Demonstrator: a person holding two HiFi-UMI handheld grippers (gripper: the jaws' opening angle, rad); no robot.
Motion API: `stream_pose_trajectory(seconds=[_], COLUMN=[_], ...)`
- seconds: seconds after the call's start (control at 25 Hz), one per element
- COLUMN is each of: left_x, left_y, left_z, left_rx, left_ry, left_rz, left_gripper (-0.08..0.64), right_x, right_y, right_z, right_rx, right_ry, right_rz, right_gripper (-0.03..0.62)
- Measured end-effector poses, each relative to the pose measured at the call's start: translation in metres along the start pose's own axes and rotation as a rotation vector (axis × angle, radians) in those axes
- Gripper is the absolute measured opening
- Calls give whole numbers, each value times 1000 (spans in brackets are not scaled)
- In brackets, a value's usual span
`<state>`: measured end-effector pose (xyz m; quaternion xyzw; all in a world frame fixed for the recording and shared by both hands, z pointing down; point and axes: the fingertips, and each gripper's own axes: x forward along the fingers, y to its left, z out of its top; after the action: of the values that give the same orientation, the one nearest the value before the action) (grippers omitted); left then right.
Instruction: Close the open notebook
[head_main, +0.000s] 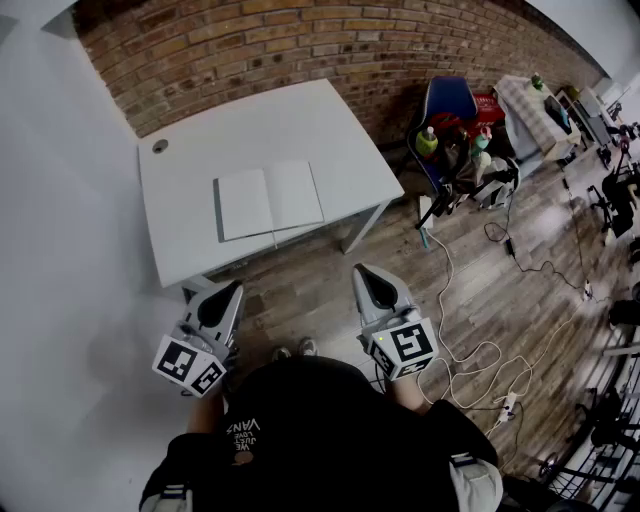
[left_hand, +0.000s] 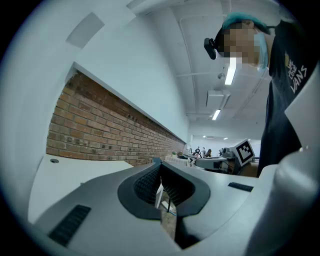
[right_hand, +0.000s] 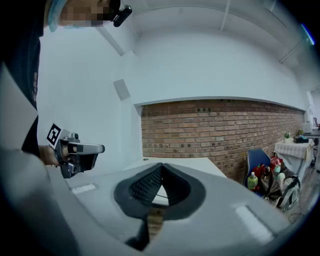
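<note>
Head view, open notebook (head_main: 268, 200) on white table (head_main: 300, 120), brick wall (head_main: 300, 40), left gripper (head_main: 235, 288), right gripper (head_main: 363, 271), jaws together.

White table (head_main: 185, 225) stands against a brick wall (head_main: 300, 40) on wood-plank floor (head_main: 500, 315).

Both are pale grey, the left gripper (head_main: 233, 289) and the right gripper (head_main: 361, 271) alike, with dark ribbed pads (left_hand: 145, 182) inside the fingers and black-and-white square markers on their cubes (head_main: 190, 365). Ahead of the fingertips, the notebook (head_main: 268, 200) shows plain white pages with a dark grey edge, on a white table (head_main: 300, 120) – beyond it, a red-brown brick wall (head_main: 300, 45). Under the fingers lies a brown wood-plank floor (head_main: 300, 280). Out past the right fingers – a blue chair (head_main: 452, 100) and a green bottle (head_main: 427, 143). Behind the fingers, a black shirt (head_main: 300, 430) with white lettering
</note>
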<state>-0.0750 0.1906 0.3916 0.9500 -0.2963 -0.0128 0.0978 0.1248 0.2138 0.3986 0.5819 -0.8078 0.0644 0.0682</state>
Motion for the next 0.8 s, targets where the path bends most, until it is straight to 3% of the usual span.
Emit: stream_pose_trajectory(seconds=[0.32,0.8], left_x=[14,28], left_y=[6,14], left_z=[-6,-20], left_rx=[-4,-16], left_ry=[-6,8], left_rz=[29,107], left_gripper=[9,9], right_x=[12,33], right_y=[-17,-37], right_z=[7,-9], right_rx=[51,78], right_ry=[-62,-41], right_rz=[27,93], right_gripper=[-3,-2])
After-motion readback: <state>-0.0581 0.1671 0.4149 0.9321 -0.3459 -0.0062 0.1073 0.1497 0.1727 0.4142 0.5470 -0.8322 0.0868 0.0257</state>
